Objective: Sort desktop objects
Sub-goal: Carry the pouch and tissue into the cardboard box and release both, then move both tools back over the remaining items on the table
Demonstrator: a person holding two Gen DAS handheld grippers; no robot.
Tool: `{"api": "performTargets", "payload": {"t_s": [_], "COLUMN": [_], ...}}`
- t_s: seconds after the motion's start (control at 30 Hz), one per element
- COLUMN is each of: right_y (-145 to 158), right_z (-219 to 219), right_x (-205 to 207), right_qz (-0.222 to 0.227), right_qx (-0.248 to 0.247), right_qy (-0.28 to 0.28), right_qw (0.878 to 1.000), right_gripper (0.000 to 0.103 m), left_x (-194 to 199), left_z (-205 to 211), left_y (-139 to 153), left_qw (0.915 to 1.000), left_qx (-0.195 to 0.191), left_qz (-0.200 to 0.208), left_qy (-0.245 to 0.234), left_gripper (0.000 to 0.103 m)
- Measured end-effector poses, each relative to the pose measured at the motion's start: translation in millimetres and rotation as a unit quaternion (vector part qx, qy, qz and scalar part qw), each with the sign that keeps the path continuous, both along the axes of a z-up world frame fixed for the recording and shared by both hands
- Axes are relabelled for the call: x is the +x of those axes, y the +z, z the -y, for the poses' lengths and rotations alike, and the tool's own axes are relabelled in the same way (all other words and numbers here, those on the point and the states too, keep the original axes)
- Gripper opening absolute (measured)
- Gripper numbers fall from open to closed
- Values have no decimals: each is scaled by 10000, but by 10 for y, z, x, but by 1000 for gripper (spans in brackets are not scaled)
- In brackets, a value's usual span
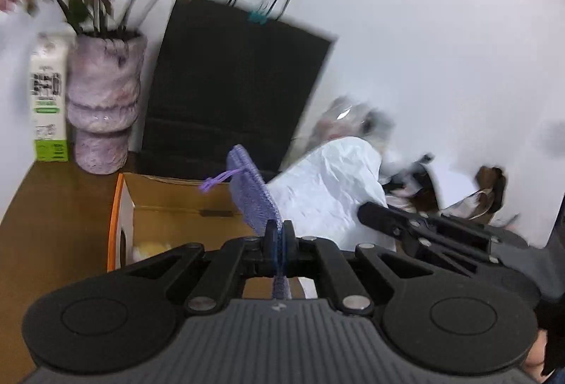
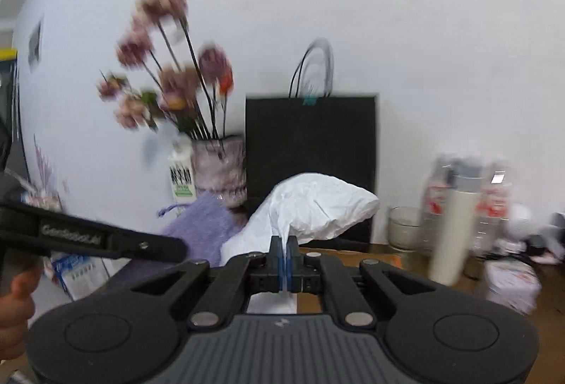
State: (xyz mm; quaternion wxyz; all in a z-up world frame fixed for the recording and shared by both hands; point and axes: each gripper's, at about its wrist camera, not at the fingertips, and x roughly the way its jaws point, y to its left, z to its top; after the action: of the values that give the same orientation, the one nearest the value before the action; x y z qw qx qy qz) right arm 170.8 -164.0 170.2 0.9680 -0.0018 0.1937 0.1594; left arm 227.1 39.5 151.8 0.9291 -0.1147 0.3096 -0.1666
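Purple fuzzy pouch (image 1: 252,188) is being pinched tight by the left gripper (image 1: 279,235), up above the open cardboard box (image 1: 169,204). White crinkly bag (image 2: 310,207) is being squeezed by the right gripper (image 2: 283,248), hanging just beside the pouch, near the black paper bag (image 2: 310,140).

carton (image 1: 49,98) left of vase (image 1: 104,101) | bag (image 1: 233,84) behind box (image 1: 169,207)
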Motion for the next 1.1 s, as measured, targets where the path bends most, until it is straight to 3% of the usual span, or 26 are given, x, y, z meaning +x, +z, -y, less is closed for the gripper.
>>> {"api": "performTargets", "payload": {"t_s": [0.03,0.13,0.17,0.23,0.27,0.3,0.33,0.37,0.43,0.47,0.6,0.67,0.73,0.8,0.93,1.1], "right_y": [-78,-524,-705,-1055,-1190,-1309,-1400,-1457,-1457,-1396,-881,-672,-537,-523,-684,-1065], "right_z": [-68,-264,-323,-424,-467,-496,-514,-524,-482,-421,-225,-136,-1,121,377,616], "right_x": [296,1247,1512,1884,1996,2067,2112,2138,2116,2070,1680,1337,926,478,-288,-896], "right_qz": [-163,-1120,-1451,-1931,-2147,-2307,-2419,-2493,-2547,-2477,-1865,-1485,-1094,-834,-819,-696], "right_qx": [-77,-323,-449,-775,-966,-1104,-1241,-1344,-1249,-1079,-704,-634,-587,-537,-85,473], "right_qy": [-35,-94,-109,-228,-227,-232,-266,-303,-392,-421,-583,-687,-701,-656,-549,-45], "right_qw": [9998,9931,9883,9778,9716,9665,9620,9586,9581,9619,9782,9845,9898,9929,9951,9964], "right_gripper": [1,1,1,1,3,5,14,24,37,46,57,78,91,92,92,96], "left_x": [256,1023,1177,1300,1293,1265,1236,1192,1088,1067,711,432,81,-257,-932,-1483], "left_z": [-28,-31,-31,10,35,54,56,43,10,-2,-41,31,150,266,461,549], "left_y": [-128,-715,-888,-1114,-1157,-1159,-1127,-1076,-915,-828,-440,-273,-153,-94,-121,-382], "left_qw": [9997,9886,9820,9728,9696,9688,9699,9737,9786,9787,9839,9860,9867,9866,9892,9872], "left_qx": [111,1084,1347,1749,1896,2000,2002,1903,1750,1745,1469,1395,1471,1551,1429,1385], "left_qz": [-144,-896,-1126,-1429,-1463,-1386,-1310,-1194,-1036,-1014,-809,-664,-453,-279,-66,-398], "left_qy": [190,533,693,521,500,466,444,388,303,379,617,625,524,427,329,679], "left_gripper": [3,3,3,6,17,45,59,66,66,67,79,84,86,89,98,98]}}
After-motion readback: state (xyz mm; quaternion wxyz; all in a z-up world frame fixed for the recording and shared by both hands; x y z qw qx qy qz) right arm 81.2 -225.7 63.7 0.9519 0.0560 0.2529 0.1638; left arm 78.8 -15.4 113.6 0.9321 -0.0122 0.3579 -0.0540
